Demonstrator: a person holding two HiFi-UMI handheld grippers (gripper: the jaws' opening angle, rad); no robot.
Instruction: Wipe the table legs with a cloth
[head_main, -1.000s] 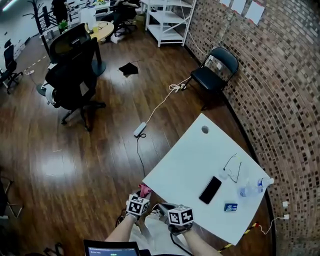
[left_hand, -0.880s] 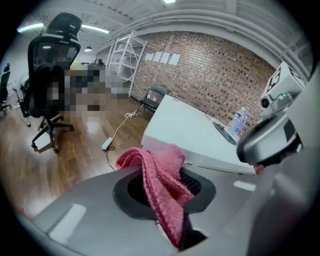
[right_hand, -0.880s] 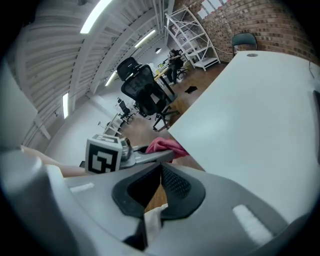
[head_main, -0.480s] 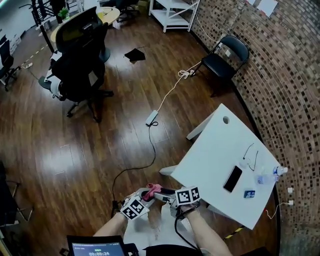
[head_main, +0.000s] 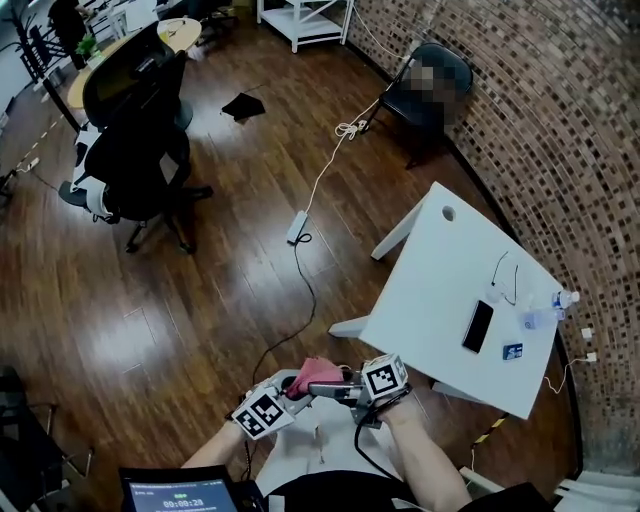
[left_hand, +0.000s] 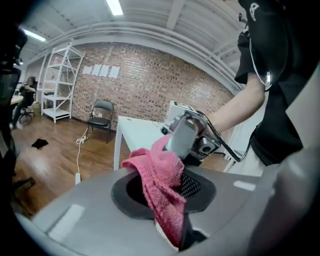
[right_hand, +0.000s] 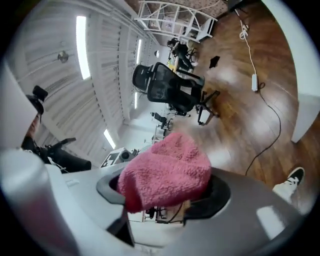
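Fingers of the left gripper (head_main: 292, 386) are clamped on the pink cloth (left_hand: 162, 185) — a lower fold is pinched between them, and the rest bunches up above their tips. Facing them, the right gripper (head_main: 326, 390) has its jaws spread wide, having just been opening. The cloth's free end sits loosely between them, with one finger (left_hand: 182, 137) resting against the bundle. Off to the right of both sets of fingers stands the white table (head_main: 440, 262) — its nearest leg (head_main: 350, 327) is close by but apart from the cloth.
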